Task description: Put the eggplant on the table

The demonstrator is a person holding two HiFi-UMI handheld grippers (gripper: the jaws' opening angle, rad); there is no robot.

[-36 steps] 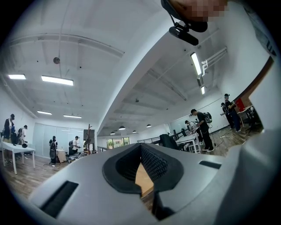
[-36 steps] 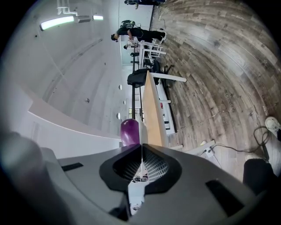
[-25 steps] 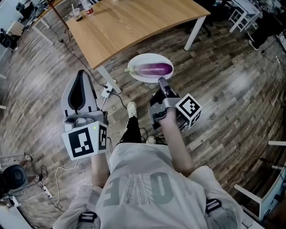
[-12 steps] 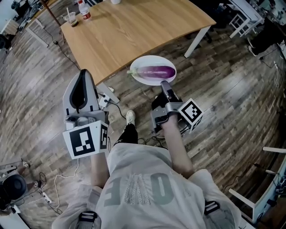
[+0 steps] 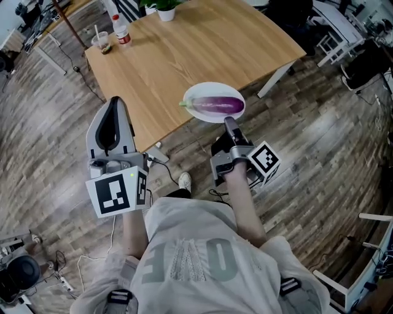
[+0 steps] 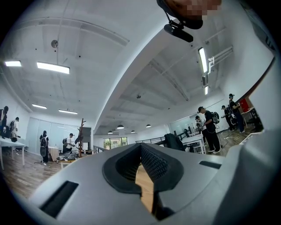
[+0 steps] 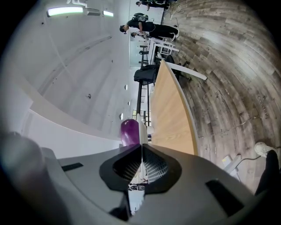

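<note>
A purple eggplant point(image 5: 216, 104) lies on a white plate point(image 5: 199, 95), which hangs over the near edge of the wooden table point(image 5: 184, 55). My right gripper point(image 5: 229, 124) is shut on the plate's near rim. In the right gripper view the plate point(image 7: 141, 127) shows edge-on as a thin white line between the jaws, with the eggplant point(image 7: 129, 131) to its left and the table point(image 7: 171, 118) beyond. My left gripper point(image 5: 112, 104) hangs beside the table's near left edge, shut and empty; a sliver of the table point(image 6: 147, 189) shows behind its jaws.
A bottle point(image 5: 123, 30), a cup point(image 5: 101, 42) and a potted plant point(image 5: 164, 11) stand at the table's far side. White chairs point(image 5: 331, 30) are at the right. Cables and a power strip point(image 5: 153, 158) lie on the wood floor near my shoe point(image 5: 183, 181).
I have stepped toward the table with both grippers. The plate with the eggplant, earlier over the floor, now reaches over the table's near edge.
</note>
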